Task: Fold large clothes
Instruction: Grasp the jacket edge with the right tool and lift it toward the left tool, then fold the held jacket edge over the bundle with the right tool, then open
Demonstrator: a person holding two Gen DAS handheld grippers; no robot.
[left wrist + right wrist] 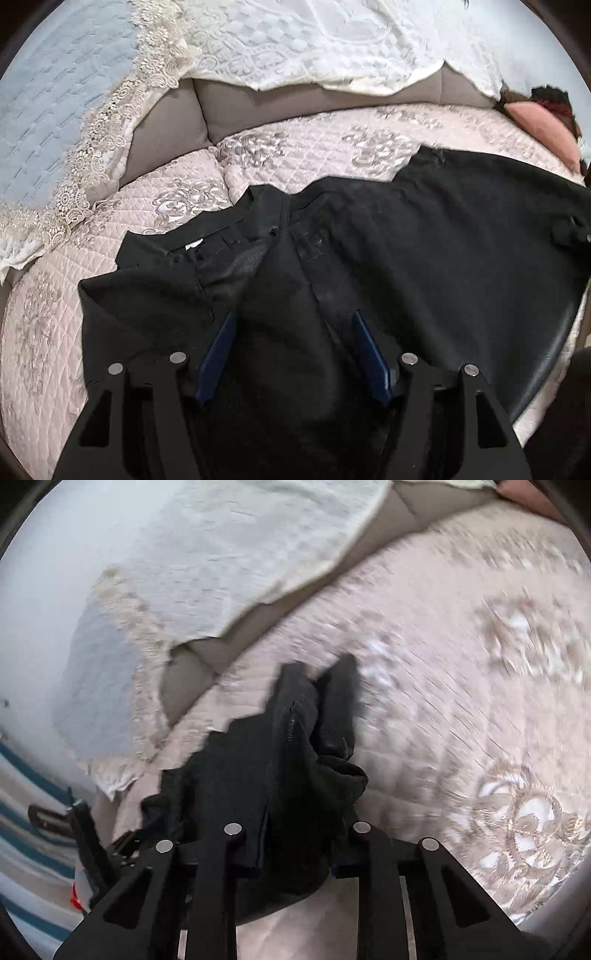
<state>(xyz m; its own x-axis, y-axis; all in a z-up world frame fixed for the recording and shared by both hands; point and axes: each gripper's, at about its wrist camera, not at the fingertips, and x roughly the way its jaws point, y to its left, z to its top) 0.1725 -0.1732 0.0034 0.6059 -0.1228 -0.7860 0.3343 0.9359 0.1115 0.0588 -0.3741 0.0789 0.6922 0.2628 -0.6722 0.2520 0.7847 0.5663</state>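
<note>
A large black garment point(424, 240) lies spread on a pale pink quilted sofa cover point(295, 147); its collar and a white label sit near the middle of the left wrist view. My left gripper point(293, 317) is low over the garment with its blue fingers point(218, 350) apart and black cloth bunched between them; I cannot tell whether they hold it. My right gripper point(295, 849) is shut on a bunched fold of the black garment point(295, 746) and holds it up over the quilted cover point(461, 701). The right view is blurred by motion.
A white lace throw point(295, 40) hangs over the grey sofa back point(258, 107). A light blue blanket point(55, 96) lies at the left. A pink cushion point(543, 125) is at the far right. A striped rug point(22, 812) and the left gripper's body point(85, 834) show at the lower left.
</note>
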